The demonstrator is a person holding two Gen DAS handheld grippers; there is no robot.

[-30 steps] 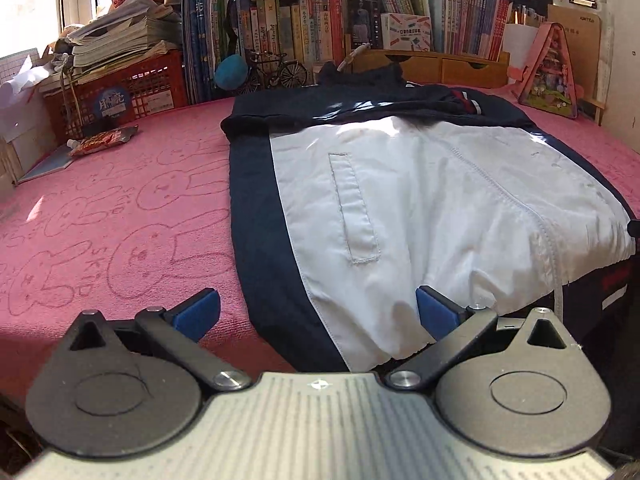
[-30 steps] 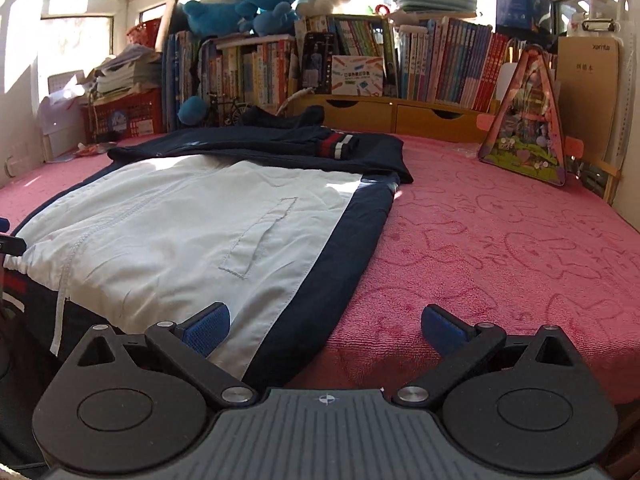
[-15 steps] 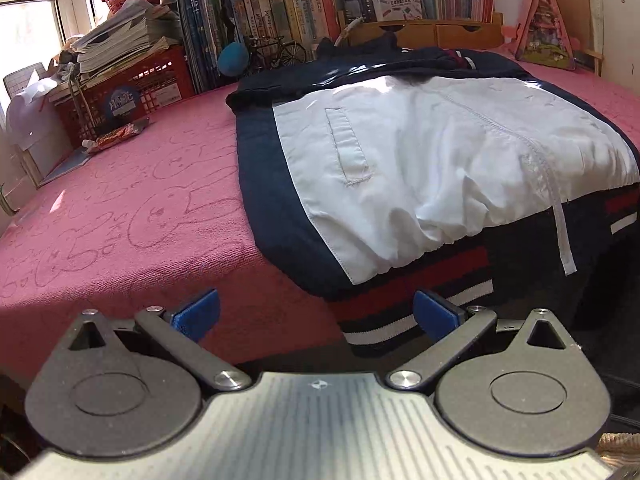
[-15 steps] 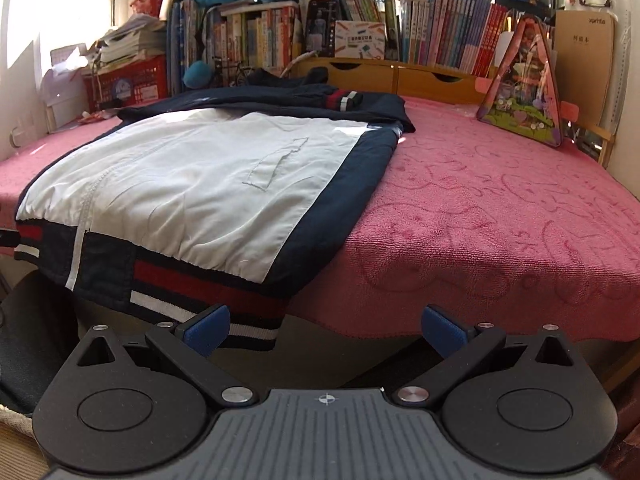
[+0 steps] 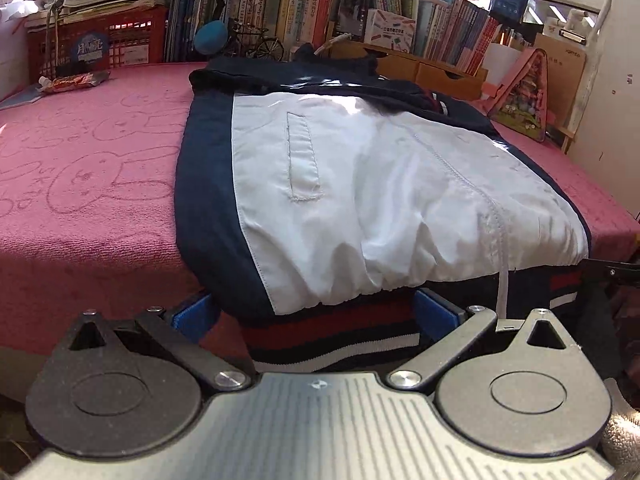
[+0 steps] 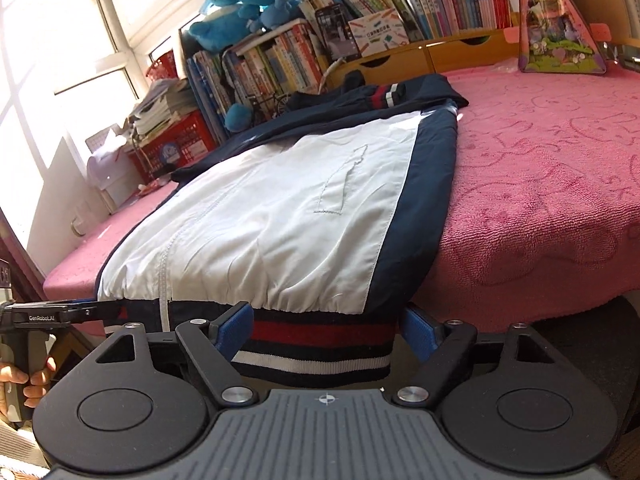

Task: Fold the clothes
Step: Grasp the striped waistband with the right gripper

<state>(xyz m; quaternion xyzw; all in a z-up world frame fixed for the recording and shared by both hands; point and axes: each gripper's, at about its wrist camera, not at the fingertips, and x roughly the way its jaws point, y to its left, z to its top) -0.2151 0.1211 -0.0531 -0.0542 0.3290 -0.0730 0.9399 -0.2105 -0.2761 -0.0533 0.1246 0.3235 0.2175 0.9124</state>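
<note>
jacket lies flat on the pink bunny-print cover of the bed, white front panel up w/ navy side strips, zipper running down the middle, one welt pocket showing on each side. its striped hem band (red, navy, white) hangs over the near edge of the bed. left gripper sits at that edge w/ its blue pads spread wide, one pad just off the jacket's navy corner and the other near the zipper tape, hem band hanging btwn them; fingers apart, nothing clamped. right gripper is at the jacket's other hem corner, also spread, blue pads either side of the striped band, not pinching it. in the right wrist view the left gripper's black finger shows at far left, level w/ the hem, w/ the person's hand on its handle below. a folded sleeve w/ a striped cuff lies across the top of the jacket at the far end. behind the bed: row of books, wooden drawer unit, red crate w/ stacked papers on top, small model bicycle, blue plush toys on the shelf, a pink triangular toy house standing on the cover at the right, a snack wrapper on the cover at the left.
</note>
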